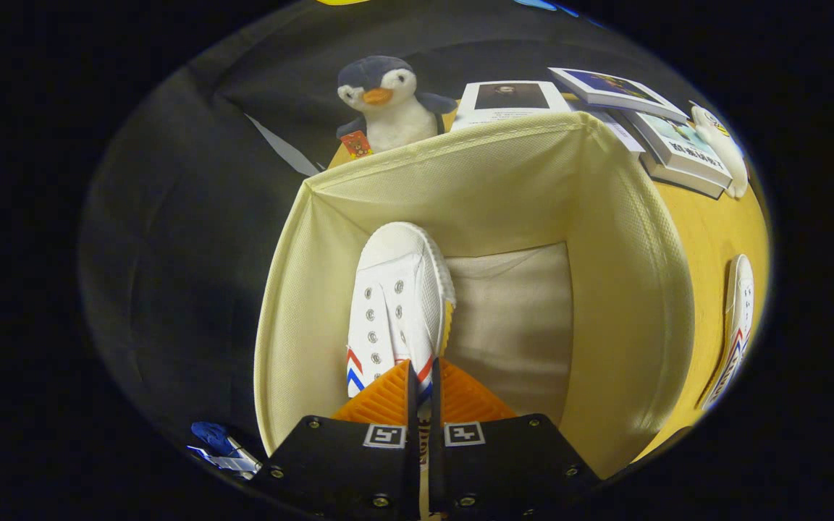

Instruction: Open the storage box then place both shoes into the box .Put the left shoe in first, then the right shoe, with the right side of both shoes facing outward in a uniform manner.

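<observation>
A white canvas shoe (397,304) is gripped at its heel end by the tool (423,383), whose 2 fingers (381,401) are drawn nearly together with only a thin strip of the shoe's rear pinched between them. The shoe is held inside the open cream fabric storage box (627,289), toe pointed toward the far wall and its body close to the box's left wall. A broad stretch of the box's pale floor is left uncovered to the right of the shoe, up to the right wall. The box's top rim is seen folded open, its far edge standing in front of a plush penguin (386,101). A 2nd white shoe (735,325) is seen lying on the yellow tabletop (706,239) outside the box's right wall, apart from it. Several books (677,148) are stacked on the tabletop beyond the box's far right corner
</observation>
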Action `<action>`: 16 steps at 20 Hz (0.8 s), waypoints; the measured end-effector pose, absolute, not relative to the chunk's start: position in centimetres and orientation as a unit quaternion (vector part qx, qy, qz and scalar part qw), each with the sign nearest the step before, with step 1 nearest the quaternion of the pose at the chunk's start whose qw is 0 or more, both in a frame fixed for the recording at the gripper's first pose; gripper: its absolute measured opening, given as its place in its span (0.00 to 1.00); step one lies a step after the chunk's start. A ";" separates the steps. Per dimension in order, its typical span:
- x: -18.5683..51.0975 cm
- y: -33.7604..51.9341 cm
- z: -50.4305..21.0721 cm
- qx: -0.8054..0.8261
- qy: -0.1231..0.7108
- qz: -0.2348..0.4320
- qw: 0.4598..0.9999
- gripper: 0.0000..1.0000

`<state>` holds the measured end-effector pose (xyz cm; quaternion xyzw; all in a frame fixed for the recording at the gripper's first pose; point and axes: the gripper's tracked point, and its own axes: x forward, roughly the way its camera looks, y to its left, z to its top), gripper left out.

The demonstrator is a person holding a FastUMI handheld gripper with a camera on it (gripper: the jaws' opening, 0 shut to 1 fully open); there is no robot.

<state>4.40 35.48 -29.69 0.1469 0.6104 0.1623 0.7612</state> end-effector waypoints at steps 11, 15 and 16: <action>4.9 33.3 -22.7 0.143 0.527 0.252 0.799 0.98; 5.4 28.8 -20.3 0.115 0.493 0.243 0.827 0.98; 5.5 27.6 -19.9 0.119 0.485 0.239 0.832 0.98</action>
